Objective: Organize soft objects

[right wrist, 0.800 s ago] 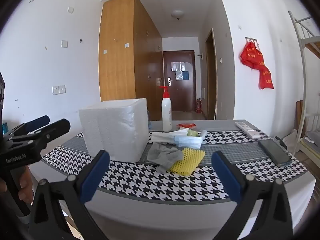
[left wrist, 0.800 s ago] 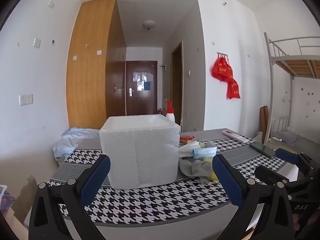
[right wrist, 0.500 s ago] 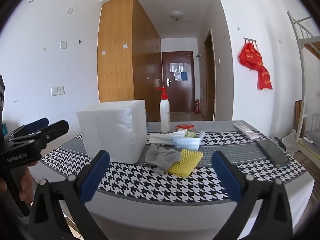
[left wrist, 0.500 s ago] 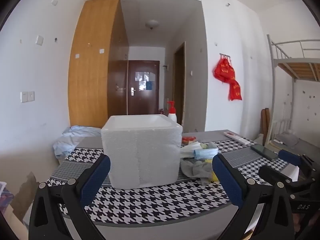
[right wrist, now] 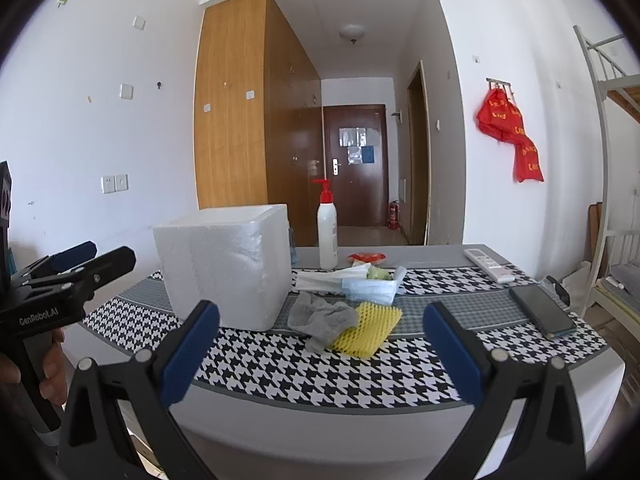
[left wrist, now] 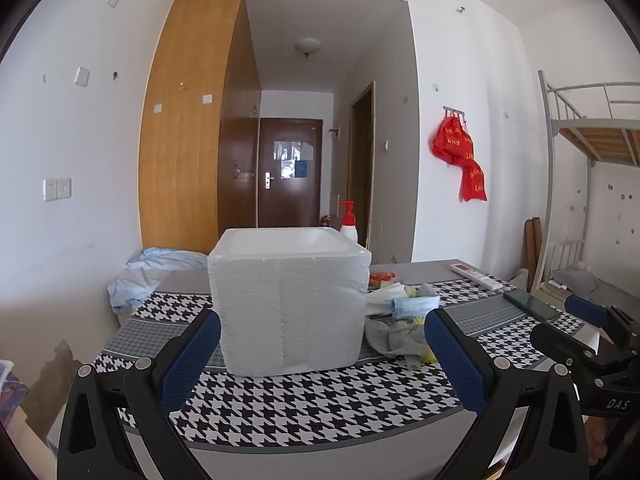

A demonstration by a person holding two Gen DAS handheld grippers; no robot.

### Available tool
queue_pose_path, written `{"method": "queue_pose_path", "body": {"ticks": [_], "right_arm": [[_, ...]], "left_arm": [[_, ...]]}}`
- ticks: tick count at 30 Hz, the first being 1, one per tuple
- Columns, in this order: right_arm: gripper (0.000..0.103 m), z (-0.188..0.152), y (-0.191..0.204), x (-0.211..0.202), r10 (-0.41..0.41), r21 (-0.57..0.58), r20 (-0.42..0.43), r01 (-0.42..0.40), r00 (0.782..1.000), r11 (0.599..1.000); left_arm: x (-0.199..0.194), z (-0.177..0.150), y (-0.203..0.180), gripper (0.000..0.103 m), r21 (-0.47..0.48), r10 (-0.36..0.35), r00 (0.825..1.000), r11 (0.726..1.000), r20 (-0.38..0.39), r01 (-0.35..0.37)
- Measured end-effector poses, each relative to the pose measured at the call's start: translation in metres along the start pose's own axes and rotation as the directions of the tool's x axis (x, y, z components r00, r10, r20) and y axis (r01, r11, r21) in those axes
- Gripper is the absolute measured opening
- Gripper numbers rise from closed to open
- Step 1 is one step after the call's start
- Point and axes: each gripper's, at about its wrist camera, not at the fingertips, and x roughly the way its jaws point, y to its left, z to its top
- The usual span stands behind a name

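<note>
The foam box (left wrist: 290,300) looms slightly nearer the left gripper's (left wrist: 322,354) wide jaws.

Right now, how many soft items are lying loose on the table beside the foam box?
At least 3: gray cloth nearest the foam box, yellow foam net partly under it, blue face mask behind. More may be hidden in the pile behind.

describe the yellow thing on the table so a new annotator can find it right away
Start at the white foam box on the houndstooth tablecloth. The pile of soft items lies just to its right, and the yellow foam mesh sleeve sits at the pile's near edge, partly under the grey sock. It is the only bright yellow, net-textured piece; the face masks behind it are pale blue and white.
</note>
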Motion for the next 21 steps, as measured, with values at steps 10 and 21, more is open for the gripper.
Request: {"method": "queue_pose_path", "body": {"ticks": [10,21], "right_arm": [[0.103,-0.004,0.001,0.001,0.003,0.004,-0.007,-0.003,1.0,1.0],[0.103,-0.002,0.0,0.0,0.0,0.004,-0.004,0.0,1.0,1.0]], "left_arm": [[-0.001,-0.001,-0.008,0.102,0.029,0.003,1.0,1.0,0.011,-0.003],[0.001,-0.003,-0.01,0.102,0.026,-0.025,1.0,0.999,0.002,0.025]]}}
